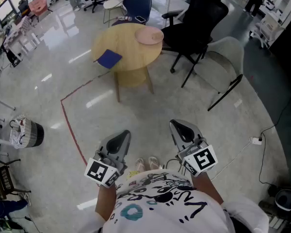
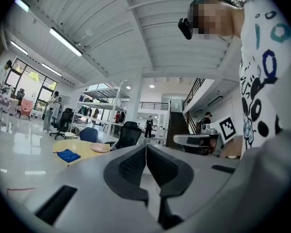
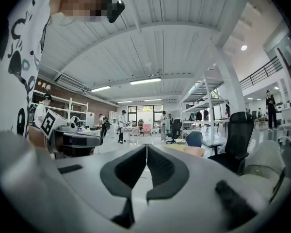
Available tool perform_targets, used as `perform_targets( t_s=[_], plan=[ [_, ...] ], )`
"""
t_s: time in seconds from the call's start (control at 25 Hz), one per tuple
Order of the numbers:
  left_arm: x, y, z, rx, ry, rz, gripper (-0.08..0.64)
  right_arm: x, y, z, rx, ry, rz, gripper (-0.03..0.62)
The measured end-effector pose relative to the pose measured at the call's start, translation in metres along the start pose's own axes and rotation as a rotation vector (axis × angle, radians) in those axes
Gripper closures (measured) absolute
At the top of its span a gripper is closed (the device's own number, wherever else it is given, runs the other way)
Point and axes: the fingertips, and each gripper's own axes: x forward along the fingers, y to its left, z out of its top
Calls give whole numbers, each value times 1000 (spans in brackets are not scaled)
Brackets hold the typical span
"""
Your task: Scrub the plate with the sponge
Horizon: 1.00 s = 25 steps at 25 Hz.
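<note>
A pink plate (image 1: pixel 149 35) lies at the far right of a round wooden table (image 1: pixel 131 55), and a blue sponge (image 1: pixel 109 58) rests near the table's left front edge. Both also show far off in the left gripper view: the plate (image 2: pixel 101 148) and the sponge (image 2: pixel 68 155). In the right gripper view the plate (image 3: pixel 195 151) shows small. My left gripper (image 1: pixel 124 136) and right gripper (image 1: pixel 176 125) are held close to my body, far short of the table. Both are shut with nothing between the jaws, seen also as left gripper (image 2: pixel 146 149) and right gripper (image 3: pixel 146 149).
A black office chair (image 1: pixel 196 21), a blue chair (image 1: pixel 137 5) and a grey folding chair (image 1: pixel 223 67) stand behind and right of the table. Red tape (image 1: pixel 70 123) marks the floor. A bin (image 1: pixel 26 132) sits at left. A cable and plug (image 1: pixel 256 141) lie at right.
</note>
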Motion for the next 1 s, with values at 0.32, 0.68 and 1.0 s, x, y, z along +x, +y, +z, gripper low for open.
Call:
perform_targets(
  t_s=[0.32,0.68,1.0],
  plan=[
    [-7,1,4,8,0,-16,543,4,11,-1,6,16,15,563],
    [-23,18,-5,-6,6,-3,543,14,25,-5,55,-11,45,563],
    [-39,33,-6,-23,-8,-44,543,31,45,-18,65,28,45,561]
  ],
)
